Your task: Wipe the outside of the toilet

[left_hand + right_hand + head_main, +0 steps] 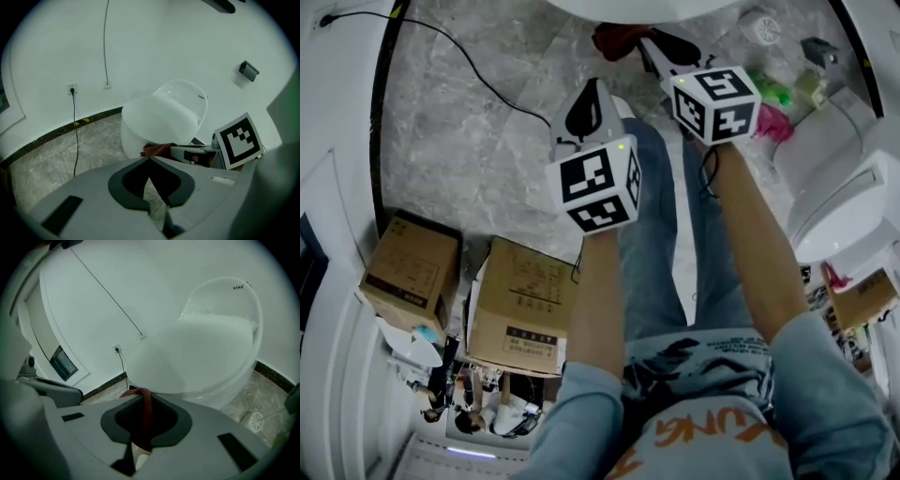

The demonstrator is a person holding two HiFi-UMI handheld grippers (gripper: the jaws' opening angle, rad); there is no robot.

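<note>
The white toilet fills the right gripper view, and its bowl stands ahead of the left gripper. Only its rim shows at the top of the head view. My right gripper is shut on a dark red cloth, which hangs between the jaws just under the bowl's lower edge. The cloth lies bunched at the tips of the right gripper. My left gripper hovers to the left and a little behind. The left gripper is shut on nothing.
Two cardboard boxes stand on the marble floor at the left. A black cable runs from a wall socket. A second white fixture, a toilet brush and green and pink items sit on the right.
</note>
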